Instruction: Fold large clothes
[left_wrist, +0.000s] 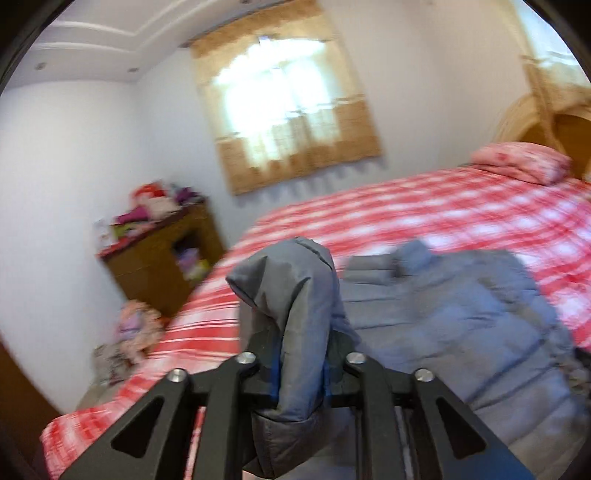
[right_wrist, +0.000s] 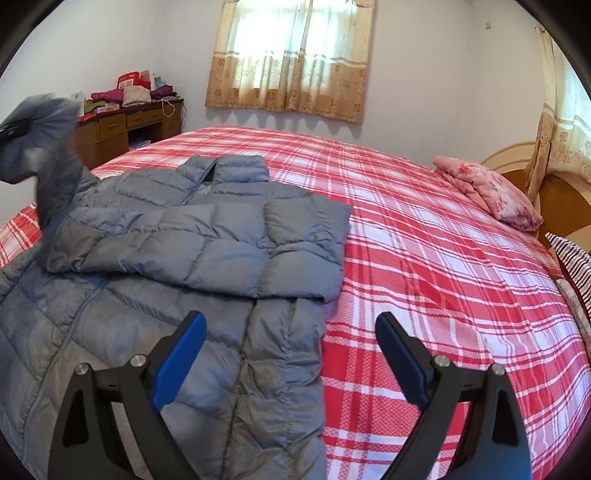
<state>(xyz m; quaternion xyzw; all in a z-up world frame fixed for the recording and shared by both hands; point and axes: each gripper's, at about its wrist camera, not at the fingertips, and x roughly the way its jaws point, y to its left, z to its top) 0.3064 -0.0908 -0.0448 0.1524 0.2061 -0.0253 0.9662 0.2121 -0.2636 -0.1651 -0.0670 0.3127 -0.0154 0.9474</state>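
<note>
A grey-blue puffer jacket (right_wrist: 207, 240) lies spread on the red plaid bed (right_wrist: 424, 258), with one side folded in over its chest and the collar toward the window. My left gripper (left_wrist: 301, 354) is shut on a sleeve (left_wrist: 291, 295) of the jacket, which is lifted off the bed and stands up between the jaws. In the right wrist view that raised sleeve (right_wrist: 55, 122) shows blurred at the far left. My right gripper (right_wrist: 290, 319) hangs open over the jacket's right edge near the hem, with nothing between its blue pads (right_wrist: 177, 362).
A pink folded quilt (right_wrist: 487, 192) and a striped pillow (right_wrist: 572, 262) lie by the wooden headboard (right_wrist: 554, 199). A wooden desk (right_wrist: 129, 122) piled with clothes stands left of the bed. A bundle of cloth (left_wrist: 136, 332) lies on the floor beside the bed.
</note>
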